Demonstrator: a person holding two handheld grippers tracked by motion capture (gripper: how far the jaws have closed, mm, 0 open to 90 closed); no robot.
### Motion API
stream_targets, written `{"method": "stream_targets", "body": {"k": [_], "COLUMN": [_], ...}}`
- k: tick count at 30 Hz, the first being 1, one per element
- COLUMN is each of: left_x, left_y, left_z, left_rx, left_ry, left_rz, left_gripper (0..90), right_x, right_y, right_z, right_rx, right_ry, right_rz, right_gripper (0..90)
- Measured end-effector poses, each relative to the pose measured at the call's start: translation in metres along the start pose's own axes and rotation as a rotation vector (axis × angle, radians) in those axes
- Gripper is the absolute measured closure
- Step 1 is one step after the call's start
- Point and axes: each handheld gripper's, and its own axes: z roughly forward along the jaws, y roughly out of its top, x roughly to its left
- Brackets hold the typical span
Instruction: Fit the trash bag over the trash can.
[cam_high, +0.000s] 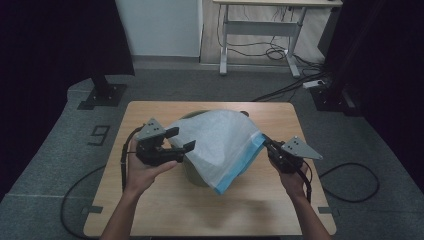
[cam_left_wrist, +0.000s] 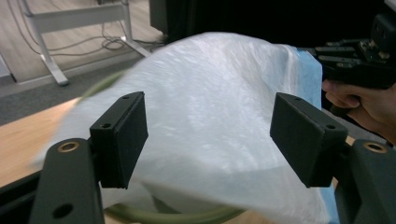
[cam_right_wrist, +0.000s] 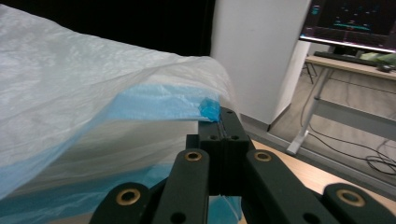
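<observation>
A white translucent plastic bag (cam_high: 220, 140) with a blue hem (cam_high: 240, 170) is draped over a dark green bin (cam_high: 192, 172) at the middle of the table. My right gripper (cam_high: 265, 142) is shut on the hem's blue corner (cam_right_wrist: 210, 109) at the bag's right side, holding it up; in the right gripper view my right gripper (cam_right_wrist: 226, 122) has its jaws pressed together. My left gripper (cam_high: 181, 139) stands open at the bag's left side. In the left gripper view my left gripper (cam_left_wrist: 210, 140) has the bag (cam_left_wrist: 210, 102) just beyond its spread pads (cam_left_wrist: 122, 140), which are not pressing on it.
The wooden table (cam_high: 165, 210) has bare room in front of the bin. The bin's green rim (cam_left_wrist: 177, 217) peeks out under the bag. Cables trail off both table sides. A desk frame (cam_high: 260, 30) and a stand base (cam_high: 102, 95) are on the floor beyond.
</observation>
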Motion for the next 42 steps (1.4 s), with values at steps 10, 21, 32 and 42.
{"method": "stream_targets", "body": {"k": [10, 21, 32, 42], "left_x": [-0.018, -0.031, -0.036, -0.036], "left_y": [-0.013, -0.023, -0.027, -0.028], "left_z": [0.026, 0.043, 0.061, 0.07], "left_rx": [0.047, 0.09, 0.118, 0.104], "left_ry": [-0.028, -0.053, -0.062, -0.05], "left_rz": [0.002, 0.016, -0.01, -0.048], "left_gripper": [27.4, 26.5, 26.0, 26.3], "right_x": [0.023, 0.04, 0.037, 0.035], "right_y": [-0.001, -0.005, -0.007, -0.009], "right_z": [0.008, 0.01, 0.01, 0.008], "right_rx": [0.013, 0.02, 0.018, 0.023], "right_ry": [0.059, 0.089, 0.085, 0.081], "right_rz": [-0.032, -0.045, -0.028, -0.026], "right_gripper": [88.5, 88.5, 88.2, 88.0]}}
